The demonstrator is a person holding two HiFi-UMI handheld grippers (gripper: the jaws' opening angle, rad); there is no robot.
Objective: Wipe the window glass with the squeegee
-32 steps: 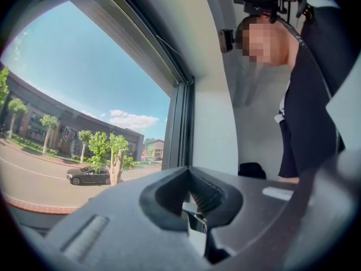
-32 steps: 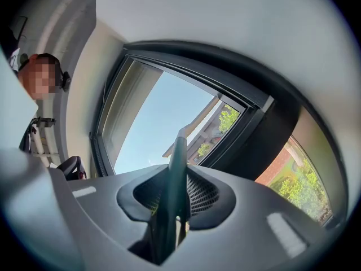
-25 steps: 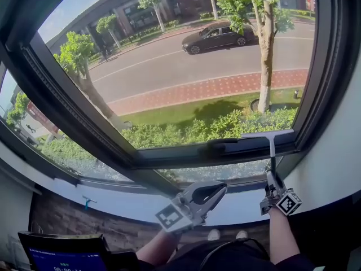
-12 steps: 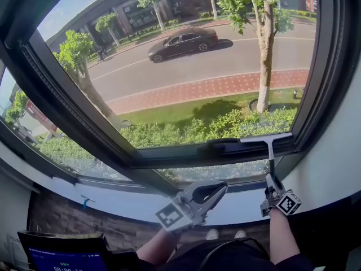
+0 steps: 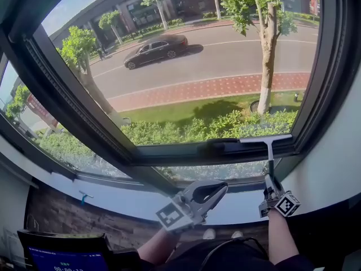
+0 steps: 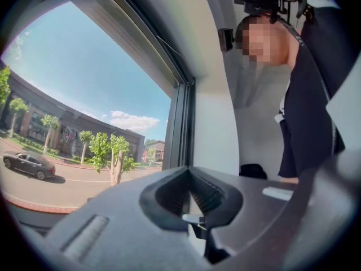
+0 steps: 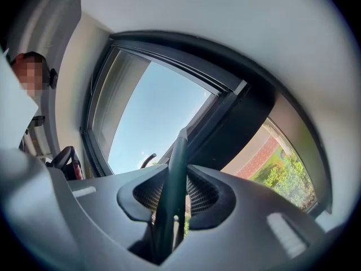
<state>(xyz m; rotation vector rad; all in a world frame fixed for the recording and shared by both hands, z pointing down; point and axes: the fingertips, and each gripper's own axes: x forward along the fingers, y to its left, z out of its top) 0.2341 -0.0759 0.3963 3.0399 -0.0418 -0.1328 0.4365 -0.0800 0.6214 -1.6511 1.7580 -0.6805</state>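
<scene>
Upright, squeegee (image 5: 270,151) handle in right gripper (image 5: 269,184), blade crosswise on top

Tools and traffic, counted
The left gripper (image 5: 220,189) and right gripper (image 5: 269,180) make two; one squeegee (image 5: 270,151); one car (image 5: 156,49).

Hard daylight pours through the big clear window glass (image 5: 197,66): the street outside is brilliant, with a tree shadow dark on the green lawn (image 5: 169,114). Indoors it's dim, and the black window frame (image 5: 169,153) is near silhouette. Both tool views bow heavily, straight lines curving and corners gone black. The grey left tool (image 6: 190,199) and right tool (image 7: 172,196) loom soft, and the dark green squeegee handle (image 7: 176,168) blurs up close.
</scene>
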